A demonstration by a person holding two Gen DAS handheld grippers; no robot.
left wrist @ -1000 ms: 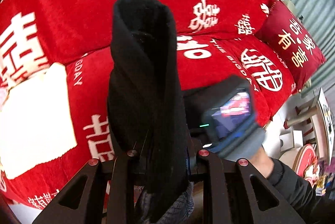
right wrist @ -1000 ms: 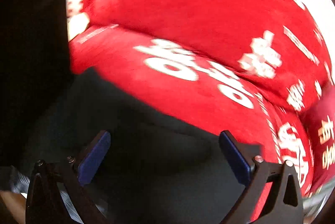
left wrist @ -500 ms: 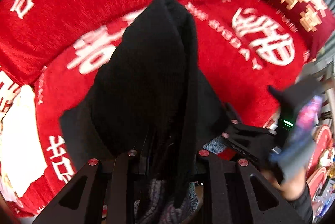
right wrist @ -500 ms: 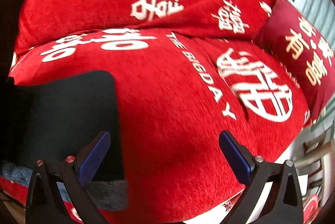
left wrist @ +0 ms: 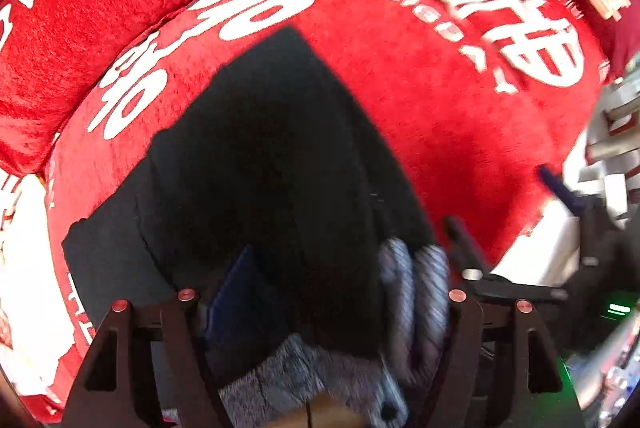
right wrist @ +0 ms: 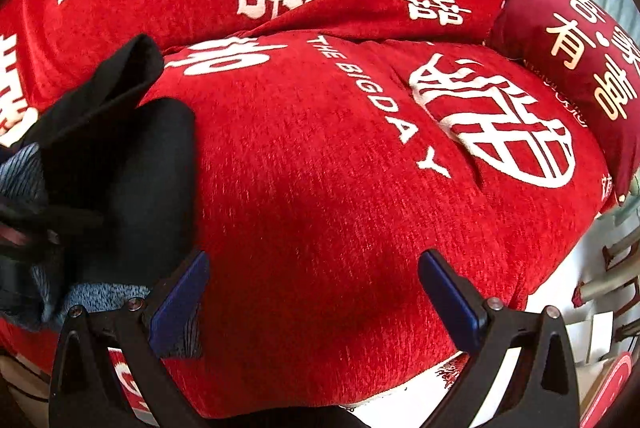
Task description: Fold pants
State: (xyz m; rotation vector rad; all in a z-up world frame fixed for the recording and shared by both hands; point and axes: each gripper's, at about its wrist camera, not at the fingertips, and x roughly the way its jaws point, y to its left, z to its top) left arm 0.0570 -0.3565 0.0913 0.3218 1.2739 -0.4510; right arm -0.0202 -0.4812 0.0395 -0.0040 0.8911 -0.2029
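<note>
My left gripper [left wrist: 336,292] is letting go: its jaws are opening, and the black pants [left wrist: 264,164] lie between them with the pads no longer pressing. Half a second ago those jaws were clamped on a tall bunch of the cloth that hung up in front of my camera; now that bunch has dropped flat into a folded dark slab on the red sofa cover [left wrist: 440,132]. I judge this fold laid down, with the stack left to be squared or folded once more. The grey waistband [left wrist: 412,292] sits at the near edge of the pants, right by my left fingers.

My right gripper [right wrist: 312,292] stands wide apart with nothing between its blue pads, hovering over bare red cover just beside the pants [right wrist: 132,164]. A second ago it was over the dark cloth itself; it has since slid clear.

Beyond the pants, the back cushion rises, and a dark red pillow [right wrist: 576,60] rests well apart from them.
</note>
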